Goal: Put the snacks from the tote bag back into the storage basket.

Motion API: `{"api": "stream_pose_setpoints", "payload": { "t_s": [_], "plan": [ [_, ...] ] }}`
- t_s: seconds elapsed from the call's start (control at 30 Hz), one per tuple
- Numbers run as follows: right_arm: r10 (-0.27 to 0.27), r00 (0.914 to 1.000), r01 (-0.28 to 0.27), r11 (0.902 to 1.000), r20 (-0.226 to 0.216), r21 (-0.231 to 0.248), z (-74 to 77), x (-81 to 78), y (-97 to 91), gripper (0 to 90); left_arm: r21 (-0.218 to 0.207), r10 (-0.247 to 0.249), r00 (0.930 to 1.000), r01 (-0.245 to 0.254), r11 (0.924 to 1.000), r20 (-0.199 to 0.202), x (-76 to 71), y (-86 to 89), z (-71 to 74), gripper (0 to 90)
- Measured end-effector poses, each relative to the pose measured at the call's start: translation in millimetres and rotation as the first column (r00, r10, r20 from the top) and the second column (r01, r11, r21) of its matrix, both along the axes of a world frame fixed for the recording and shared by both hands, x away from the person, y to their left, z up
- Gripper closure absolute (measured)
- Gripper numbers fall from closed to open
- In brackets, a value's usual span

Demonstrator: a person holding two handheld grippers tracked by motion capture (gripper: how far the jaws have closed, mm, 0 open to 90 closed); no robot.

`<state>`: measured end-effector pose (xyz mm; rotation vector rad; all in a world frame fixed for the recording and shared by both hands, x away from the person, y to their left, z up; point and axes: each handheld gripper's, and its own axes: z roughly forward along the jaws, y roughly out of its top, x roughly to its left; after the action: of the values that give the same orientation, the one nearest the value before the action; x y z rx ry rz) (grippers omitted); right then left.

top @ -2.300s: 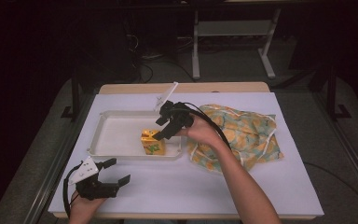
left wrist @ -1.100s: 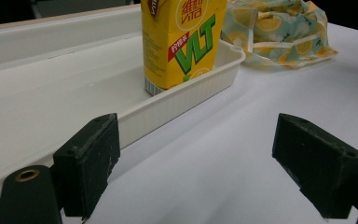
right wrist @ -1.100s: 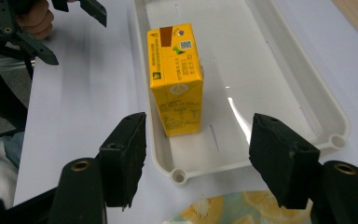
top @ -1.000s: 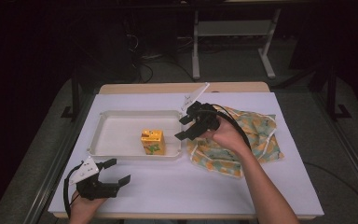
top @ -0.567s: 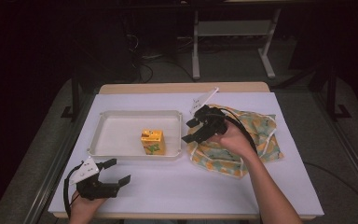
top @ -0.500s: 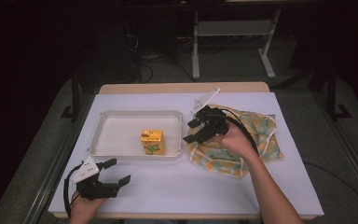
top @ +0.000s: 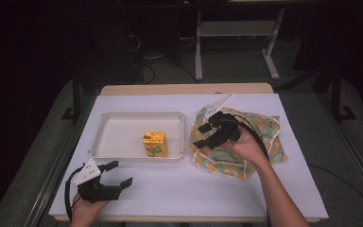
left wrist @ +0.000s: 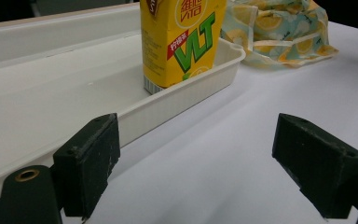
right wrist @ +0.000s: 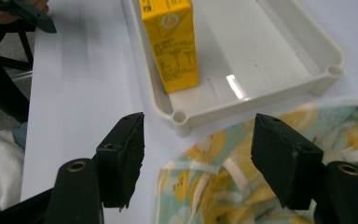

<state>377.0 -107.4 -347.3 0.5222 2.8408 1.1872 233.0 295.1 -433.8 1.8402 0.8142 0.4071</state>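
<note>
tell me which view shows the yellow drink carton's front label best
The left gripper view: the drink carton stands close, its green lettering large, though its top is cut off. The right gripper view shows its top and a side with small print from above. The high view shows it small in the tray.

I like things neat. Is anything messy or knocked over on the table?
Nothing is knocked over or spilled. The juice carton stands upright in the white tray. The patterned bag beside it lies crumpled on the table, which is the one untidy spot.
</note>
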Motion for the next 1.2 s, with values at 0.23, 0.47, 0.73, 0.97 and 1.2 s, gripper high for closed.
{"api": "stream_pose_setpoints", "payload": {
  "t_s": [0.23, 0.47, 0.73, 0.97, 1.2],
  "plan": [
    [-0.018, 0.9997, 0.018, 0.9998, -0.013, 0.011, -5.1, -3.7, -9.0, 33.7, 0.004, 0.001, 1.0000, -0.001, 1.0000, 0.000, 0.2, -0.6, 0.0, 14.8],
    [-0.032, 0.9990, 0.033, 0.9993, -0.032, 0.015, -9.8, -9.6, -15.8, 33.9, 0.004, -0.001, 1.0000, 0.001, 1.0000, -0.003, 0.4, -1.0, -0.4, 14.8],
    [-0.046, 0.9986, 0.047, 0.9989, -0.024, 0.006, -14.1, -15.0, -25.2, 32.4, -0.004, -0.002, 1.0000, 0.002, 1.0000, -0.003, 0.9, 0.8, 0.1, 14.8],
    [-0.063, 0.9977, 0.063, 0.9980, -0.026, 0.009, -16.6, -19.5, -35.4, 32.5, -0.005, -0.002, 1.0000, 0.002, 1.0000, -0.003, 1.0, 0.6, 0.0, 14.8],
    [-0.083, 0.9958, 0.084, 0.9963, -0.039, 0.019, -20.1, -24.4, -46.1, 31.9, -0.003, -0.004, 1.0000, 0.004, 1.0000, -0.004, 1.1, 0.7, -0.2, 14.8]
  ]
}}
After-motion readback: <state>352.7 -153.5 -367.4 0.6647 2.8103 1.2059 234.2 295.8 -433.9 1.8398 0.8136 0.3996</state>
